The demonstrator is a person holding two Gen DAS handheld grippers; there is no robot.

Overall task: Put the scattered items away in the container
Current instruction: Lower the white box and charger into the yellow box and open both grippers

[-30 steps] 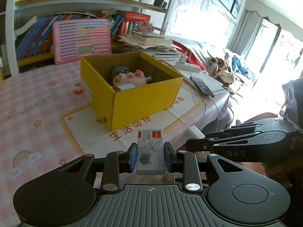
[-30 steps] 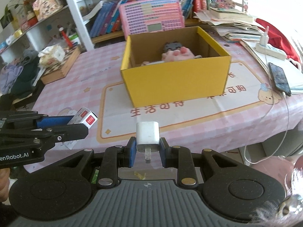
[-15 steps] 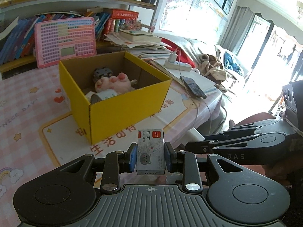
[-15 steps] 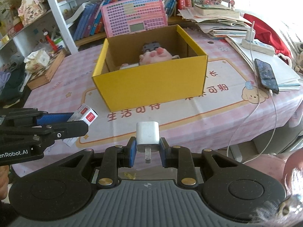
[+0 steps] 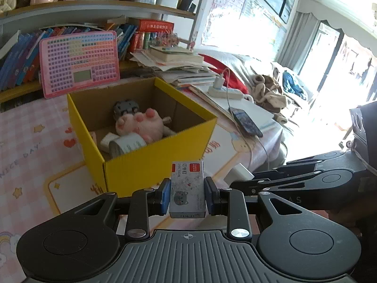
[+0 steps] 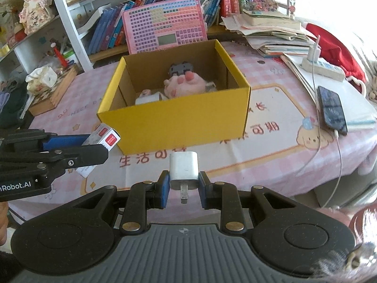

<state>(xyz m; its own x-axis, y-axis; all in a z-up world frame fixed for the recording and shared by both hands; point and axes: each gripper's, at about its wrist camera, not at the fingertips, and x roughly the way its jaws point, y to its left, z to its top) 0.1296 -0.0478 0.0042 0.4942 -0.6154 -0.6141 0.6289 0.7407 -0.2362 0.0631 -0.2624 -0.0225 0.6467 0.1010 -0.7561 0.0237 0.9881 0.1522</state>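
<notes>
Cardboard staple box [image 5: 187, 189] in left jaws; glossy white charger [image 6: 184, 170] in right.

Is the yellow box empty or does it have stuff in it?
It has stuff. The open yellow box holds a pink plush toy, a grey toy and a white item.

box mouth [image 6: 174, 70]: open above | far floor: plush toy [image 6: 183, 86], paper roll [image 5: 127, 145] | near-left corner: bare | behind: pink keyboard toy [image 6: 165, 24] upright
</notes>
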